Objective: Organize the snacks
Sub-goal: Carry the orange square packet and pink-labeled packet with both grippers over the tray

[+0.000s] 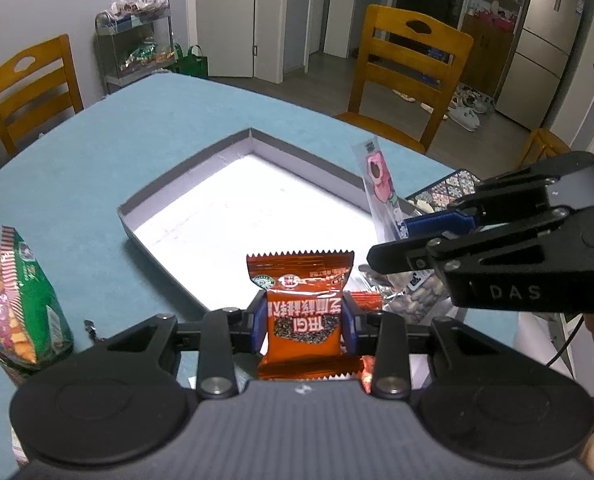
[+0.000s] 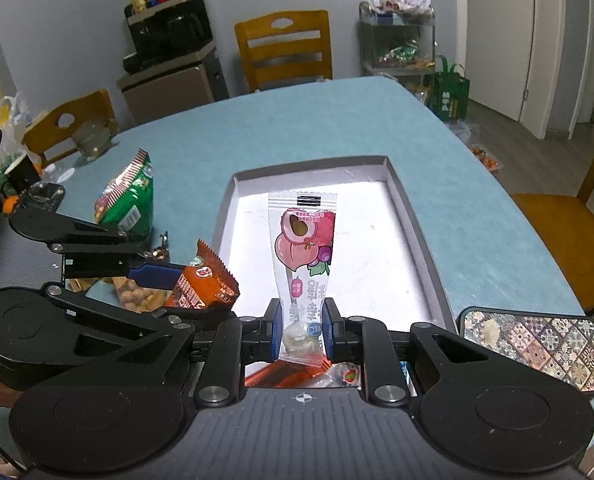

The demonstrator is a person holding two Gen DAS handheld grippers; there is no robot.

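My left gripper (image 1: pixel 303 326) is shut on an orange snack packet (image 1: pixel 302 312), held upright above the near edge of the grey box lid (image 1: pixel 185 176). In the right wrist view the left gripper (image 2: pixel 177 280) and its orange packet (image 2: pixel 207 280) sit at the left. My right gripper (image 2: pixel 302 330) is shut on a clear jelly packet with pink fruit print (image 2: pixel 303 248), held upright over the box lid (image 2: pixel 409 208). In the left wrist view the right gripper (image 1: pixel 409 240) holds that jelly packet (image 1: pixel 381 184) at the right. The lid's white floor is bare.
A green snack bag (image 1: pixel 21 300) stands left of the lid on the blue table; it also shows in the right wrist view (image 2: pixel 129 200). A bag of nuts (image 1: pixel 413 296) and loose packets lie near the lid's near end. A patterned phone (image 2: pixel 533 344) lies at the right. Wooden chairs (image 1: pixel 409 68) surround the table.
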